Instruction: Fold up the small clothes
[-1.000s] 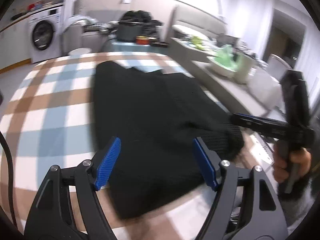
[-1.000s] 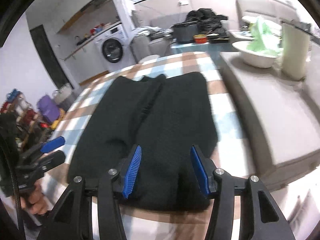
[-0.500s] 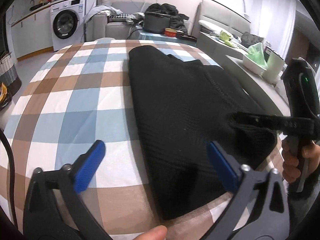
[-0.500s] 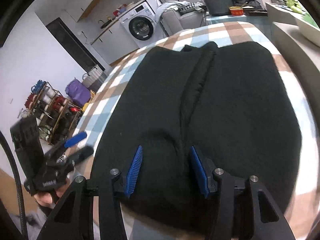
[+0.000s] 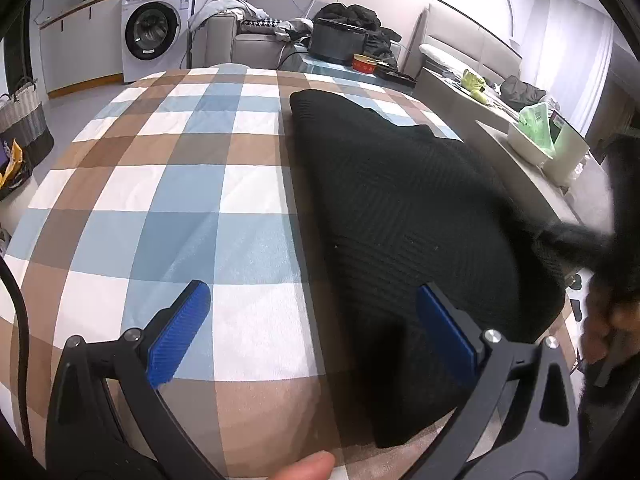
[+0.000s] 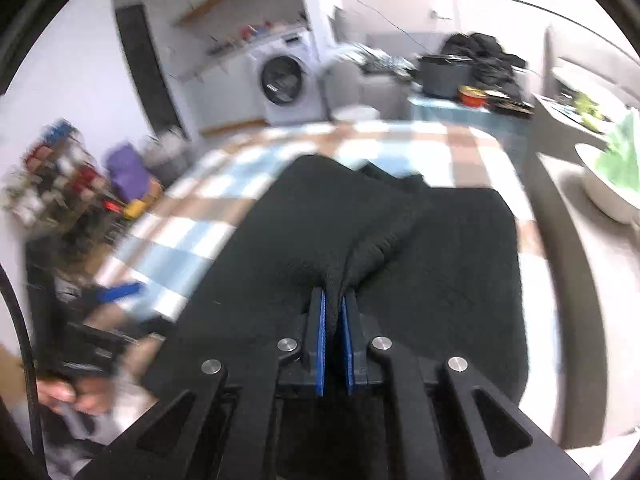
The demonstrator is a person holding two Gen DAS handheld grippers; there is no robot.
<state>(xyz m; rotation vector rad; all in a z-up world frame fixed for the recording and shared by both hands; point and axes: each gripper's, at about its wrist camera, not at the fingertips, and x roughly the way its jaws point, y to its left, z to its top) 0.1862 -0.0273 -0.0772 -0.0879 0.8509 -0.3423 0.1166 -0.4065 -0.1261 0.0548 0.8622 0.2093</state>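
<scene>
A black knit garment (image 5: 404, 208) lies flat on the checked blue, brown and white tablecloth (image 5: 168, 184). My left gripper (image 5: 316, 320) is open wide, low over the garment's near left edge, one blue pad on the cloth side and one over the knit. My right gripper (image 6: 335, 320) is shut on a raised fold of the black garment (image 6: 360, 240) near its front middle. The right gripper shows blurred at the right edge of the left wrist view (image 5: 576, 240).
A grey side table (image 5: 560, 184) with a white bowl (image 5: 532, 140) stands right of the cloth. A washing machine (image 5: 154, 32), a sofa and a dark pot (image 5: 338, 42) are behind. A shelf with clutter (image 6: 60, 184) stands at the left.
My right gripper has shut on a fold of the black garment and lifted it. My left gripper stays open and has shifted left towards the garment's edge.
</scene>
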